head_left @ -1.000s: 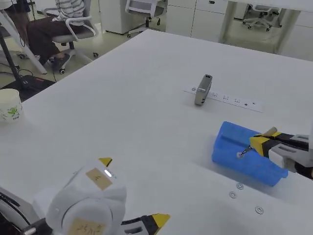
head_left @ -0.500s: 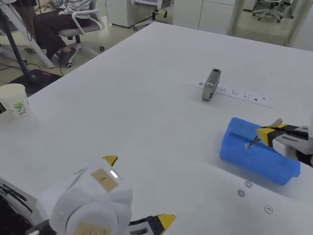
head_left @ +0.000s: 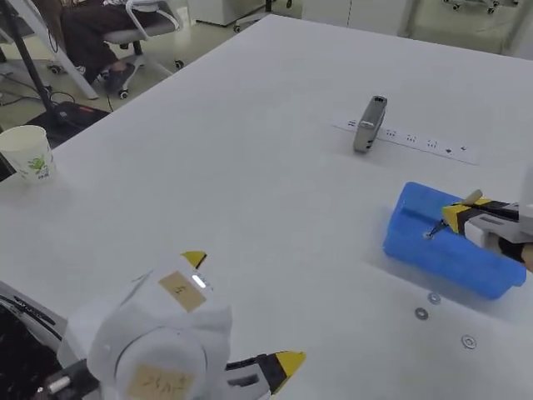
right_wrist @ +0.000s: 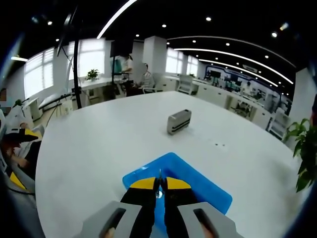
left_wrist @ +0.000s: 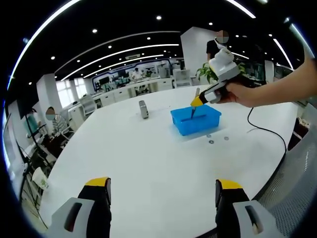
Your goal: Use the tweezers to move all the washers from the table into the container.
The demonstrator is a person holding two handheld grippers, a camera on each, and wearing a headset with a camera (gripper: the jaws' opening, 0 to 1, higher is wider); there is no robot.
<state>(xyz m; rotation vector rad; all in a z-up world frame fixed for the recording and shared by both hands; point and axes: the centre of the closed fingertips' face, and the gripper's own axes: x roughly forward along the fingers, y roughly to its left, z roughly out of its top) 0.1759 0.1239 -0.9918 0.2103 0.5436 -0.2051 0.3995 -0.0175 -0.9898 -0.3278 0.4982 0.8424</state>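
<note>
The right hand-held gripper holds tweezers tip-down in the blue container, two washers lying just beside it.

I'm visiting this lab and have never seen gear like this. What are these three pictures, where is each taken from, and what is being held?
There is no robot: a person holds a handheld gripper in each hand. The head view comes from a headset camera; the two round pictures come from cameras on the grippers. The left gripper is open and holds nothing. The right gripper is shut on tweezers, whose tips point down into a blue container. Three washers lie on the white table beside it. A grey block and a paper cup also stand there.
</note>
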